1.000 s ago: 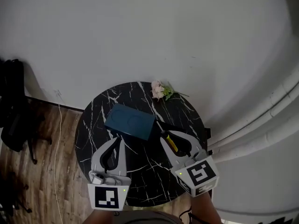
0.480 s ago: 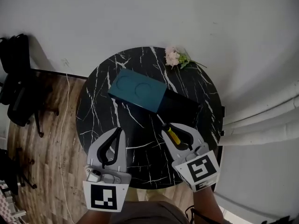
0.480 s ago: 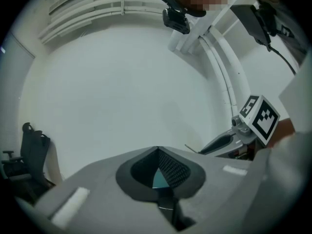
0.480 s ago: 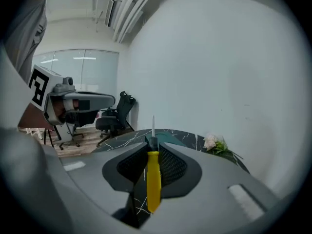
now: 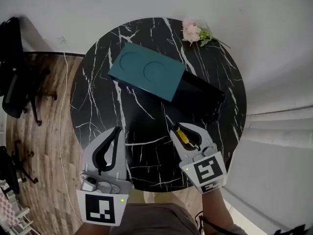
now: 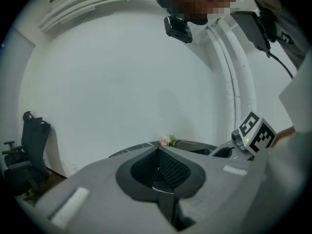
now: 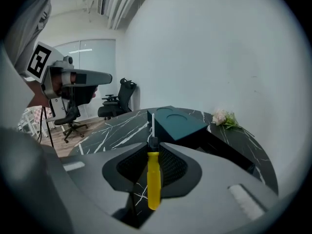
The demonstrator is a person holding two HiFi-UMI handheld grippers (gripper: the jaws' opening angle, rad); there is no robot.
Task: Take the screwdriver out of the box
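Right gripper (image 5: 183,131) is clamped on the yellow-handled screwdriver (image 7: 153,179), shaft pointing fwd past the jaw tips. Vs. a sec ago both grippers have dropped toward the near edge of the surface (image 5: 98,106), so the tool is now well apart from the box (image 5: 146,72); I judge extraction done, set-down pending. Left gripper (image 5: 116,131) is closed on nothing, jaw tips meeting; not verifiable are the box interior (teal cover sits over the dark part) and the shaft tip, too thin to trace in head view.
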